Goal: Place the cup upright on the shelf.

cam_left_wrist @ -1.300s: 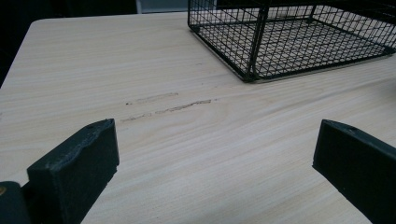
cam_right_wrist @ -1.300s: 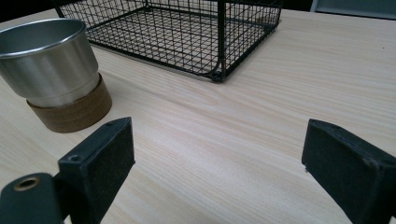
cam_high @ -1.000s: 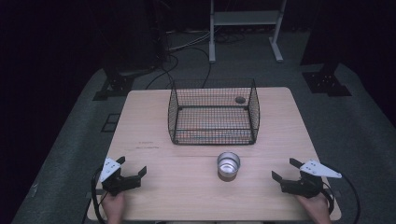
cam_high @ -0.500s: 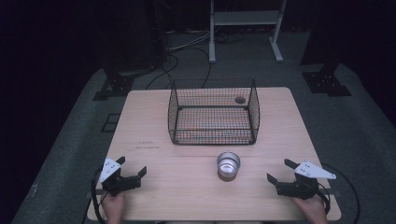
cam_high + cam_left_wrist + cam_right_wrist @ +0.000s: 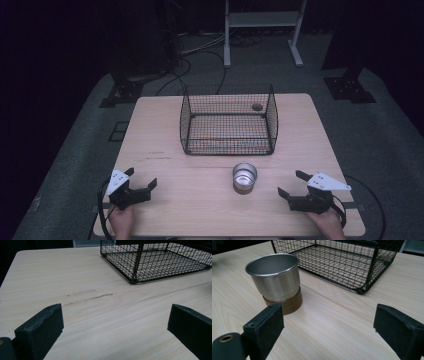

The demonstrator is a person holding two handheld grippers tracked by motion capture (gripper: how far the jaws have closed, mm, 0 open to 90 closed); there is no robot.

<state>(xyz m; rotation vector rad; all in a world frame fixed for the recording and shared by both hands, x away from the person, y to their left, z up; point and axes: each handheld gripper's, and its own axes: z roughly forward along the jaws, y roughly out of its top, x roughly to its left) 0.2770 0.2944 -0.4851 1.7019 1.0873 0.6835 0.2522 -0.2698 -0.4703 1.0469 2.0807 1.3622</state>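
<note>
Our right gripper [image 5: 291, 186] hovers near the right edge of the pale wooden surface [image 5: 165, 125], jaws wide and empty, aimed at the small steel cup on its brown wooden base [image 5: 244, 178], near-centre before the black wire basket [image 5: 229, 120]. We should square the jaws around the cup's wall before closing. Our left gripper [image 5: 139, 179] waits near left, jaws wide, empty.

A wooden desk [image 5: 160, 130] stood on grey floor. A black wire basket [image 5: 228, 120] sat on its far half, a small dark round thing [image 5: 257, 106] at its far right corner. Near its front edge stood a metal cup [image 5: 244, 177], upright. The left gripper [image 5: 141, 181] lay at the desk's near left, jaws apart and empty. The right gripper [image 5: 291, 184] lay at the near right, jaws apart and empty, pointing towards the cup but well apart from it.
</note>
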